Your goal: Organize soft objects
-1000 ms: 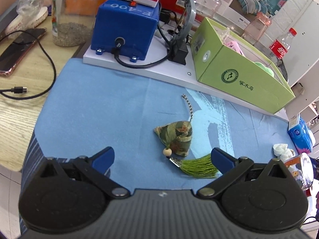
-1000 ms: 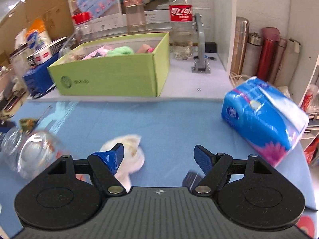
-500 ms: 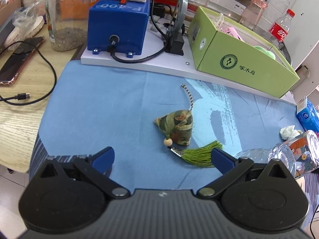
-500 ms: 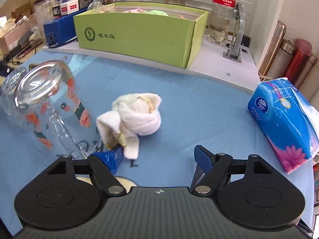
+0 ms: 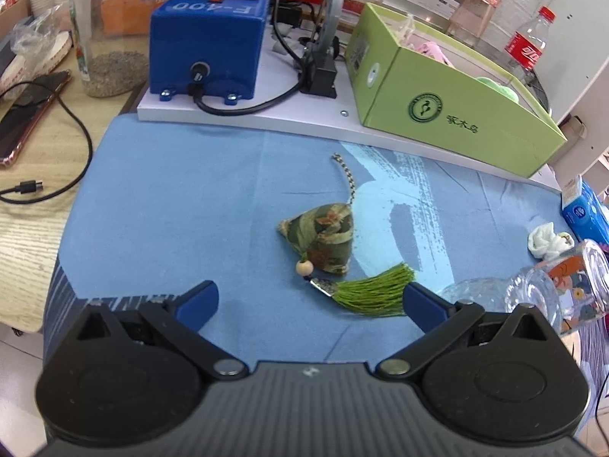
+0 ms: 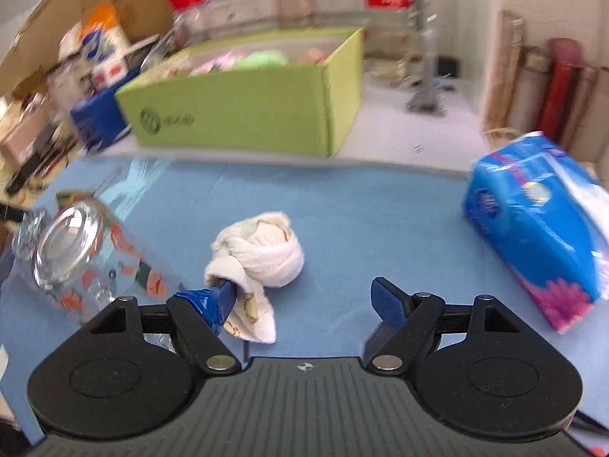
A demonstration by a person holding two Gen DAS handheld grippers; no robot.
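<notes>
A camouflage fabric sachet with a bead and a green tassel lies on the blue cloth. My left gripper is open just short of it, the tassel between its fingertips. A rolled white sock lies on the cloth; it also shows in the left wrist view. My right gripper is open, its left fingertip touching the sock's loose end. A green box with soft items inside stands behind, also in the left wrist view.
A printed glass jar lies on its side left of the sock. A blue tissue pack sits at the right. A blue device, cables, a phone and bottles stand at the back and left.
The left gripper has pulled back slightly from the sachet. The right gripper has swung so the sock lies more between its fingers; its view is blurred by motion.
</notes>
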